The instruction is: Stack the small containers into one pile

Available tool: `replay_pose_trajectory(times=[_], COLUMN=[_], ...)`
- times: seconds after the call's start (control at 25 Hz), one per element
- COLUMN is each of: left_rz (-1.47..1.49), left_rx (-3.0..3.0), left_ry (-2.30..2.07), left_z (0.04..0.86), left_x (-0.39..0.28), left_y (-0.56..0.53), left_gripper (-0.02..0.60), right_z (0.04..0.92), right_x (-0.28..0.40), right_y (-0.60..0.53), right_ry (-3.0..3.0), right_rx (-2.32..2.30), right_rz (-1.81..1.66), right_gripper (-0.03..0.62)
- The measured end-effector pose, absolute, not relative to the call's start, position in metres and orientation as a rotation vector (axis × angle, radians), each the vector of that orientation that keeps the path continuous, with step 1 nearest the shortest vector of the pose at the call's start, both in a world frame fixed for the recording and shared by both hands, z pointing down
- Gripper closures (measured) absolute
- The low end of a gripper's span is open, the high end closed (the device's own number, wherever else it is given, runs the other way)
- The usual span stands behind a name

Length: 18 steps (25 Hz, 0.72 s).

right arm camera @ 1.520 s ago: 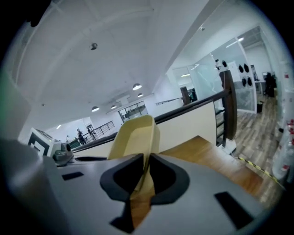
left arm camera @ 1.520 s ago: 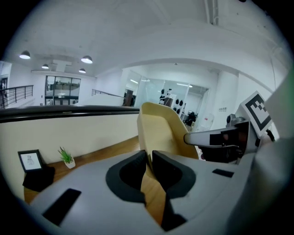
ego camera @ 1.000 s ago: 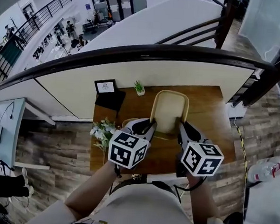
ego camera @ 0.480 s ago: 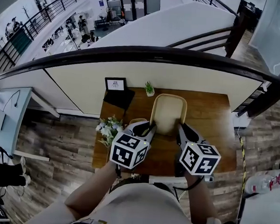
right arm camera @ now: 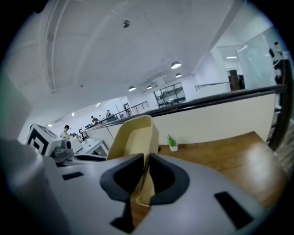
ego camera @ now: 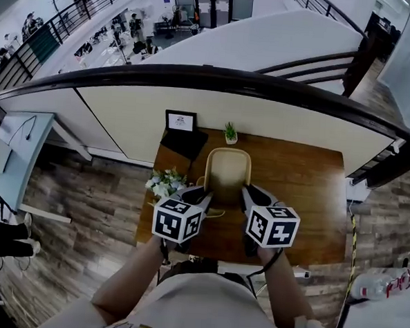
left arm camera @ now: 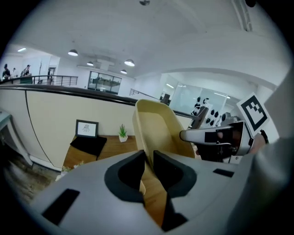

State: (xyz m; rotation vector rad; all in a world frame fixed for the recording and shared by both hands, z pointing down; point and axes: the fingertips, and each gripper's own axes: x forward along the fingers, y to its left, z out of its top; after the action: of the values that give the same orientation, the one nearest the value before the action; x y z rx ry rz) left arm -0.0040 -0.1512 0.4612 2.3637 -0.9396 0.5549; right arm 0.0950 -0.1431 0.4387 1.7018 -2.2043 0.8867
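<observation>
Beige container [ego camera: 226,174]: spanning the gap between both grippers, above wooden table [ego camera: 307,194] | left gripper [ego camera: 200,193]: clamped on its near left wall | right gripper [ego camera: 249,192]: clamped on its near right wall | potted plant [ego camera: 230,133], framed picture [ego camera: 180,121]: beyond far end

We have lowered the beige container [ego camera: 226,174] toward the wooden table [ego camera: 306,201] and drawn it back toward us. 1 second ago its far end reached about level with the small plant [ego camera: 230,133]. Now it stops short of the plant, with a strip of bare wood between the 2. Our left gripper [ego camera: 203,193] and right gripper [ego camera: 247,192] have come down and back with it, 1 on each long rim, and both sit lower in the head view.
</observation>
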Motion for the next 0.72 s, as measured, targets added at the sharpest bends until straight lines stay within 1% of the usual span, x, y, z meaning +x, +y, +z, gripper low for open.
replay_pose_trajectory(times=[0.36, 0.72], left_rz=[0.625, 0.696], left_rx=[2.172, 2.062], left_ry=[-0.972, -0.951], left_z=[0.535, 0.596], left_x=[-0.037, -0.041], left_y=[-0.152, -0.156], left_gripper=[0.520, 0.518], right_z=[0.513, 0.589], right_x=[0.062, 0.060], right_y=[-0.158, -0.164], right_ry=[-2.117, -1.988], right_rx=[1.517, 1.420], right_rz=[0.993, 1.093], right_gripper=[0.549, 0.545])
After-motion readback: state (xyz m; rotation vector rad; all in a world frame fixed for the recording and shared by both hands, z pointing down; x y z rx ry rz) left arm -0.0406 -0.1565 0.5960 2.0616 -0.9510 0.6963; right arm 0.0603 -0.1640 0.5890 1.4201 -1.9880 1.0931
